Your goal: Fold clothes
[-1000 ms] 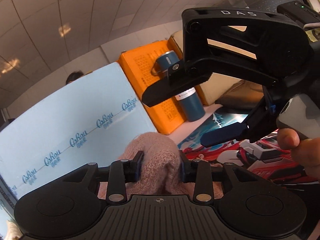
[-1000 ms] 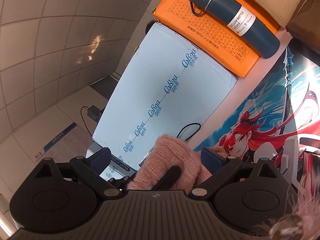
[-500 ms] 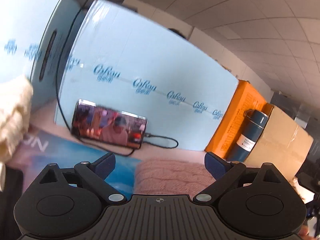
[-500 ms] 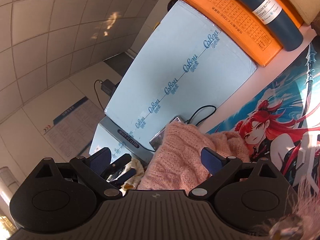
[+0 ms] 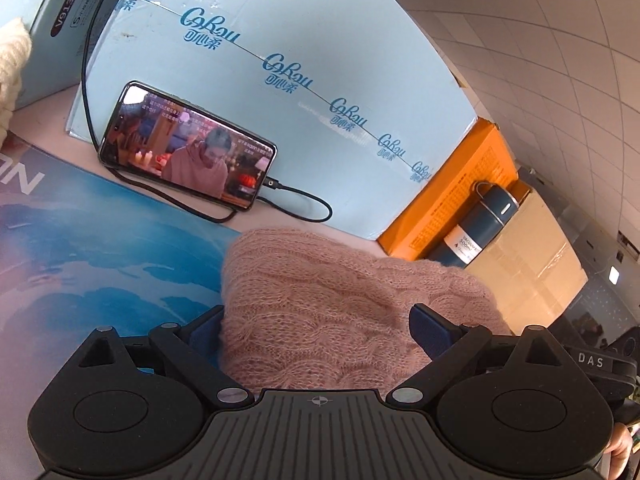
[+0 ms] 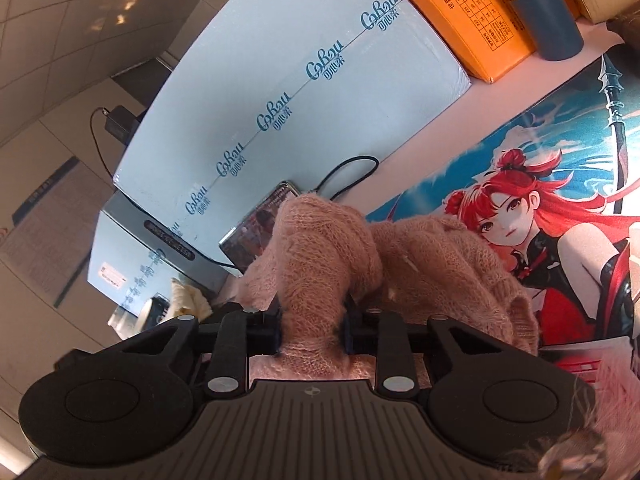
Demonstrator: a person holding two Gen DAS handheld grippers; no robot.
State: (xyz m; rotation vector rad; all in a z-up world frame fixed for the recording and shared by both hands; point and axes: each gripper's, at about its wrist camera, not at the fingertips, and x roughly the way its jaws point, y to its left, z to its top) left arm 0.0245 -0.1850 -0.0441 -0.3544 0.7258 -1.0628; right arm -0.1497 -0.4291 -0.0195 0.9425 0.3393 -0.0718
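Note:
A pink cable-knit sweater (image 5: 320,304) lies bunched on the printed desk mat (image 5: 100,248). My left gripper (image 5: 316,328) is open, its blue pads (image 5: 430,330) spread on either side of the sweater's folded edge. In the right wrist view the same sweater (image 6: 440,256) rises in a hump. My right gripper (image 6: 312,328) is shut on a pinched fold of the sweater. Part of the right gripper's body (image 5: 600,360) shows at the right edge of the left wrist view.
A phone (image 5: 188,148) playing video leans on a light blue box (image 5: 280,40), with a charging cable (image 5: 304,216) beside it. An orange box (image 5: 460,196), a dark blue vacuum bottle (image 5: 476,228) and a cardboard box (image 5: 532,260) stand behind. A cream garment (image 5: 12,56) lies at far left.
My left gripper let go of the pink sweater and opened, then dropped low over it on the mat. My right gripper, open before, has shut on a fold of the sweater.

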